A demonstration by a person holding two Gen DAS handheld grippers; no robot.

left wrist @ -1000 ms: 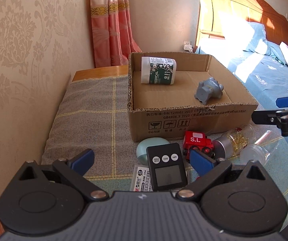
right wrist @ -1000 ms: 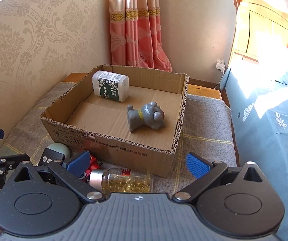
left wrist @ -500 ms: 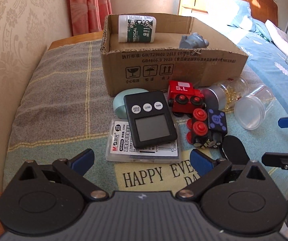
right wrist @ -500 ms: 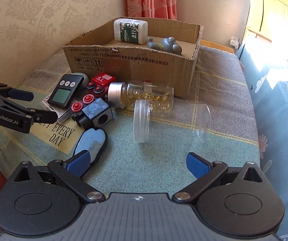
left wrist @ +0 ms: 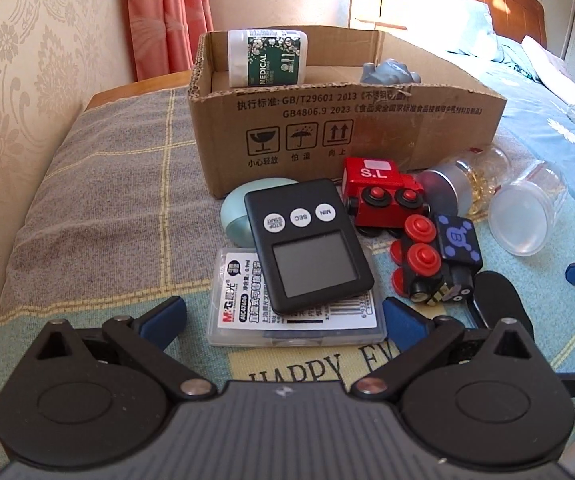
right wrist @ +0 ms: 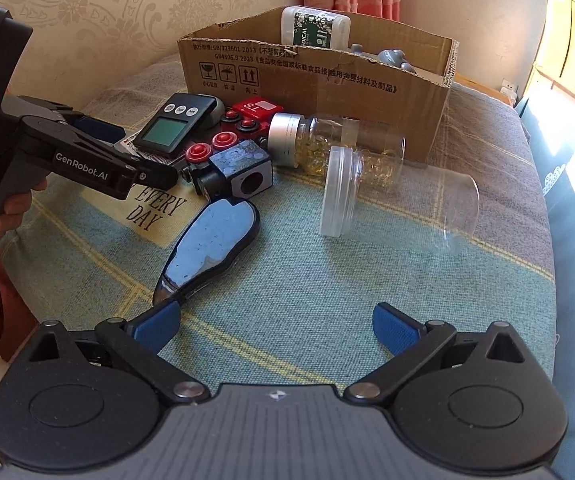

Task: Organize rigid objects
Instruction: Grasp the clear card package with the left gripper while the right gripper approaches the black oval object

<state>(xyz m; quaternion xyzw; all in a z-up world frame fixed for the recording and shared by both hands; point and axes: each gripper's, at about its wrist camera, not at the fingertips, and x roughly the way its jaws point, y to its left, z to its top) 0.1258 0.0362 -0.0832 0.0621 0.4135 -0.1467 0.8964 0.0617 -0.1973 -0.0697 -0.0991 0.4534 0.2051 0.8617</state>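
Two grippers hover with jaws spread and empty, the left gripper [left wrist: 283, 318] and the right gripper [right wrist: 275, 326], above a grey-and-teal checked blanket [right wrist: 307, 280] printed "HAPPY EVERY DAY", beside damask wallpaper and pink curtains. Mid-blanket, a brown cardboard box [left wrist: 367, 120] marked "GB4806.9 2023" holds a white "MEDICAL" bottle [left wrist: 267, 58]. Before its front wall lie a black timer [left wrist: 307, 240] reading "START/STOP, SEC, MIN" and a red "S.L" toy train [left wrist: 379, 196].

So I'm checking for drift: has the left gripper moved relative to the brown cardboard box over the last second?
Yes. The left gripper pulled back from the brown cardboard box, now over the black timer.
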